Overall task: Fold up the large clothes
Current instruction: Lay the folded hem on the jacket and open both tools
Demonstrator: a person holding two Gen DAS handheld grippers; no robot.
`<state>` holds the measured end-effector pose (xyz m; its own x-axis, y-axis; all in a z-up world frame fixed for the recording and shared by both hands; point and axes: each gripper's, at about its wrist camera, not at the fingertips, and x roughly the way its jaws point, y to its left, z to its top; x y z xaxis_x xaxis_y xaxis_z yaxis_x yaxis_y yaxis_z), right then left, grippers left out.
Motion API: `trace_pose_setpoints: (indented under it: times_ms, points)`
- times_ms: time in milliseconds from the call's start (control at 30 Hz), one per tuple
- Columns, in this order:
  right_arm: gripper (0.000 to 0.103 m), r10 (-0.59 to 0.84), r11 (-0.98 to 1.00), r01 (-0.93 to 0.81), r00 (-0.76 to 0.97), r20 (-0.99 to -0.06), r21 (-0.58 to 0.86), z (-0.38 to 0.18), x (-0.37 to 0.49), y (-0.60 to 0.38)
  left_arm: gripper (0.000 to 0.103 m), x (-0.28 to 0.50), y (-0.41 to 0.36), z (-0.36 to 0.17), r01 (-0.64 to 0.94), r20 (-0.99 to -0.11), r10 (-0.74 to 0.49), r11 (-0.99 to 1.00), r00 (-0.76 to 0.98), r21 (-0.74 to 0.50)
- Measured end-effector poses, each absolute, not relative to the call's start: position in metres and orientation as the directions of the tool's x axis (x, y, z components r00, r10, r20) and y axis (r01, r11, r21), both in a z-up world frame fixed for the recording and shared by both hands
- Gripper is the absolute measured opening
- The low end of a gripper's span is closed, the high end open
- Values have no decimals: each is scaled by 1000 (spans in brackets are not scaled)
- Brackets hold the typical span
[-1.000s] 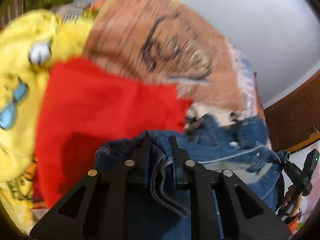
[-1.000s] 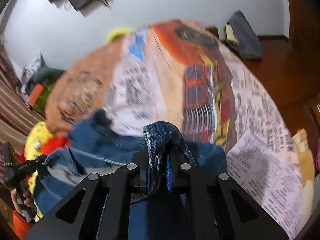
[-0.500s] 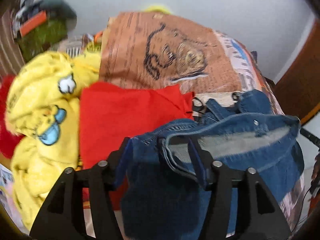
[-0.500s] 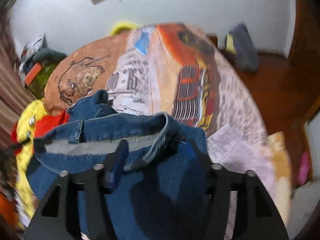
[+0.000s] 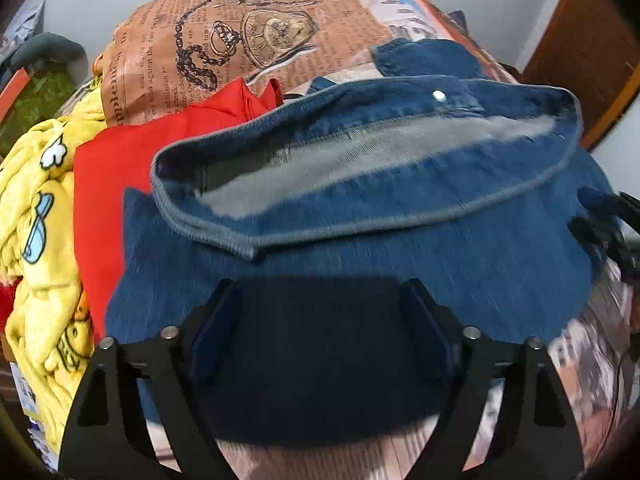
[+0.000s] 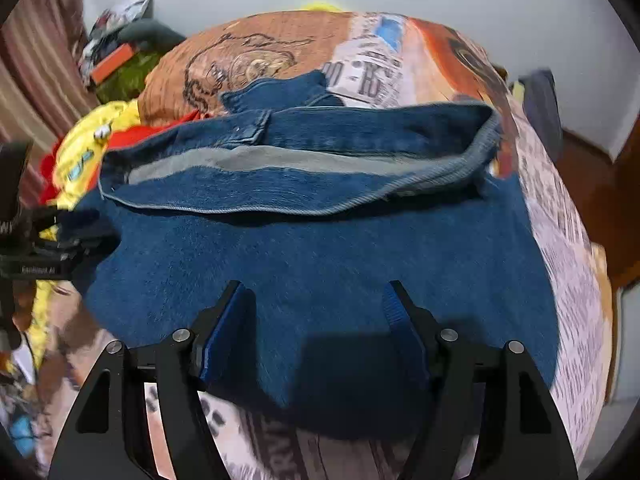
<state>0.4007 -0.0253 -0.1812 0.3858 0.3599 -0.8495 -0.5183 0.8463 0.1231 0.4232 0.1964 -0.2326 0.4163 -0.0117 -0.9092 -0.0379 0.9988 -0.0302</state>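
Note:
A folded pair of blue jeans lies on the bed, waistband up and open, its grey lining showing. It also shows in the right wrist view. My left gripper is open and empty, just above the near edge of the jeans. My right gripper is open and empty, also over the near edge. The right gripper's body shows at the right edge of the left wrist view, and the left gripper's body at the left edge of the right wrist view.
The bed has a newspaper-print cover, also in the right wrist view. A red garment and a yellow cartoon garment lie left of the jeans. Clutter sits by the wall, and wooden furniture stands at the right.
Both grippers were shut on the jeans' waistband and held it up. They let go, opened wide and drew back. The jeans now lie flat on the bed.

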Motion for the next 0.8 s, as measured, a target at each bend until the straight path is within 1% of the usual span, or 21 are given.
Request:
trace_pose_setpoints:
  times_ms: [33, 67, 167, 200, 267, 333, 367, 433, 467, 533, 567, 633, 700, 800]
  points:
    - [76, 355, 841, -529, 386, -851, 111, -182, 404, -19, 88, 429, 199, -233, -52, -910, -13, 998, 415, -38]
    - [82, 356, 832, -544, 379, -854, 105, -182, 408, -12, 88, 440, 206, -236, -70, -914, -24, 996, 405, -57]
    - [83, 334, 808, -586, 374, -865, 59, -181, 431, 8, 88, 472, 231, -238, -110, -924, -48, 989, 379, -96]
    - [81, 324, 807, -589, 370, -870, 50, -182, 437, 12, 88, 480, 241, -239, -133, -925, -34, 987, 378, -91]
    - [80, 305, 823, -566, 360, -882, 53, -181, 462, 17, 88, 499, 264, -239, -192, -927, 35, 981, 374, -41]
    - [80, 293, 853, -517, 373, -880, 65, -178, 486, 18, 88, 512, 277, -238, -207, -925, 75, 978, 373, -4]
    - [80, 279, 872, -486, 396, -875, 58, -176, 495, 18, 88, 519, 285, -234, -214, -920, 95, 977, 380, 12]
    - [80, 238, 923, -382, 481, -844, 43, -164, 516, 9, 88, 523, 293, -219, -264, -886, 183, 962, 426, 72]
    - [80, 234, 941, -331, 511, -827, 62, -157, 522, 2, 88, 523, 298, -210, -284, -869, 203, 956, 451, 76]
    - [80, 257, 954, -273, 524, -812, 126, -150, 527, -6, 88, 519, 304, -197, -304, -851, 179, 953, 494, 24]
    - [80, 296, 948, -265, 513, -806, 179, -146, 526, -10, 88, 514, 305, -192, -313, -845, 178, 950, 505, 12]
    - [80, 340, 933, -284, 501, -796, 220, -141, 516, -11, 88, 504, 300, -186, -295, -838, 163, 956, 520, 3]
    - [80, 356, 923, -318, 501, -788, 215, -138, 499, -4, 88, 492, 289, -181, -259, -833, 149, 966, 533, 8]
    - [80, 366, 901, -402, 494, -789, 166, -137, 470, 14, 88, 469, 265, -179, -191, -826, 126, 981, 549, 23]
